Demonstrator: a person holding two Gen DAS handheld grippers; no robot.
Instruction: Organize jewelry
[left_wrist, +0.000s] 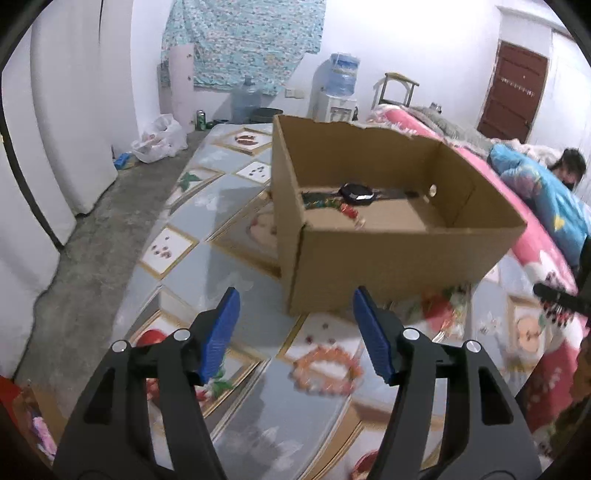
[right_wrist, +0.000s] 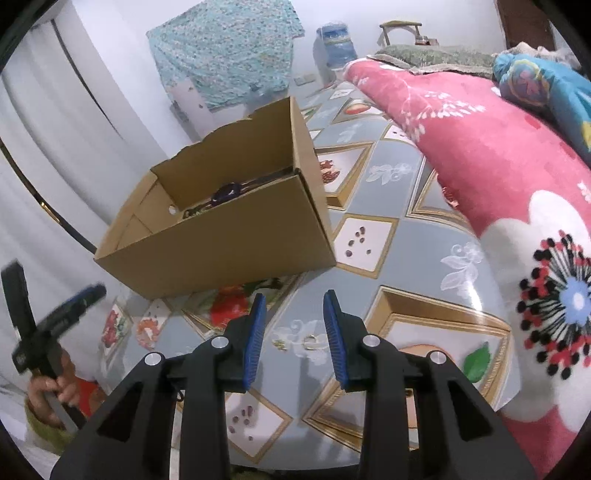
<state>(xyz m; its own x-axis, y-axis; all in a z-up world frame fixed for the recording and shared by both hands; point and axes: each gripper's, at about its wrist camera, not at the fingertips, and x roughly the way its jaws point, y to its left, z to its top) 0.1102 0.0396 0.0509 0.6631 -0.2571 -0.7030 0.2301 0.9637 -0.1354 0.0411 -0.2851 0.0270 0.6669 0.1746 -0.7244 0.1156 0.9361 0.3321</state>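
Jaws apart, empty on both: left gripper (left_wrist: 295, 325) wide, right gripper (right_wrist: 293, 332) narrower. Watch (left_wrist: 356, 194) in box (left_wrist: 388, 258); bead bracelet (left_wrist: 327, 371), ring (right_wrist: 309, 341) left on bench (right_wrist: 388, 206).

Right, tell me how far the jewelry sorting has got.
Done: a watch and colourful beads lie in the cardboard box. In hand: nothing; left gripper and right gripper are open and empty. Left: orange bead bracelet and a small ring on the table.

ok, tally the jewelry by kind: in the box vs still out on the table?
Black wristwatch in the cardboard box: 1
Multicoloured bead string in the box: 1
Orange beaded bracelet on the table: 1
Small gold ring on the table: 1
Total: 4
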